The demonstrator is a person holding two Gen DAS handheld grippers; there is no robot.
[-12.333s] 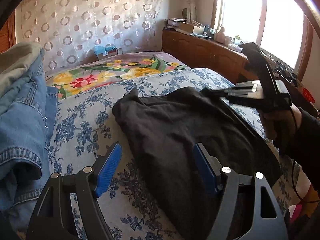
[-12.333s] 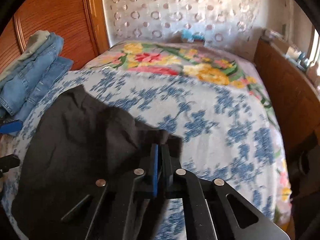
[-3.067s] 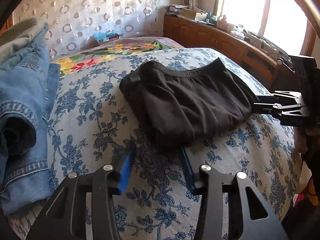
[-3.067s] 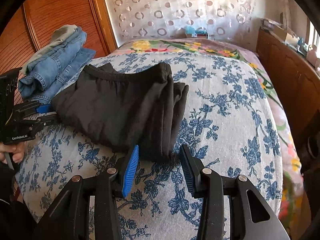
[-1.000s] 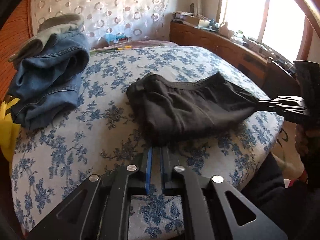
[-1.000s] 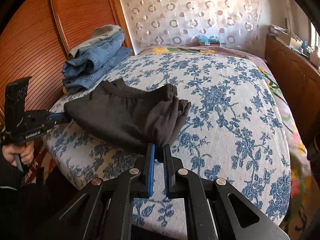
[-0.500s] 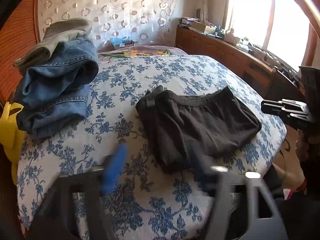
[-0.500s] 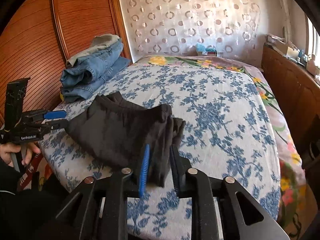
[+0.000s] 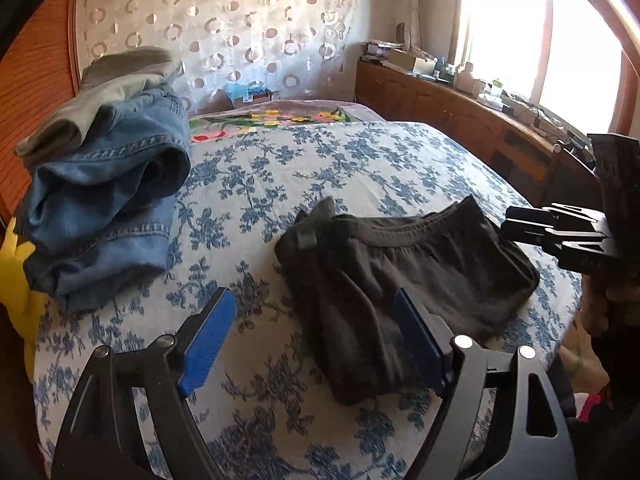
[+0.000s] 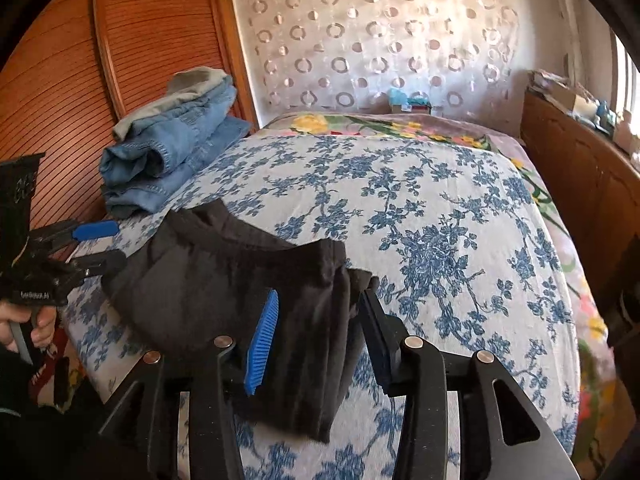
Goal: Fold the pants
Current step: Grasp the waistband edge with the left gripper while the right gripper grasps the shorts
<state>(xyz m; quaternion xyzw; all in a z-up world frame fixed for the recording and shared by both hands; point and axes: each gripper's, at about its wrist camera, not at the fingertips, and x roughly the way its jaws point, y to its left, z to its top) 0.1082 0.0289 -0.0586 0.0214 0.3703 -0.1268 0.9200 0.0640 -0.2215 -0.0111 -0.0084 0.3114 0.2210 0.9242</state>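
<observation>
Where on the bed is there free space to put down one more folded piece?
The widest bare patch of the blue-flowered bedspread lies beyond the black pants, reaching to the floral blanket. A narrower strip separates the pants from the jeans pile. The near edge, around the pants, is crowded.

A bed [image 9: 360, 160] covered by a white spread with blue flowers [image 10: 440, 220] carries everything. Folded black pants [image 9: 400, 272] lie near its front edge. A stack of folded blue jeans [image 9: 108, 200], topped by a grey-green garment [image 9: 112, 80], sits at the left side. A blanket with bright flowers [image 10: 380, 124] covers the far end.
</observation>
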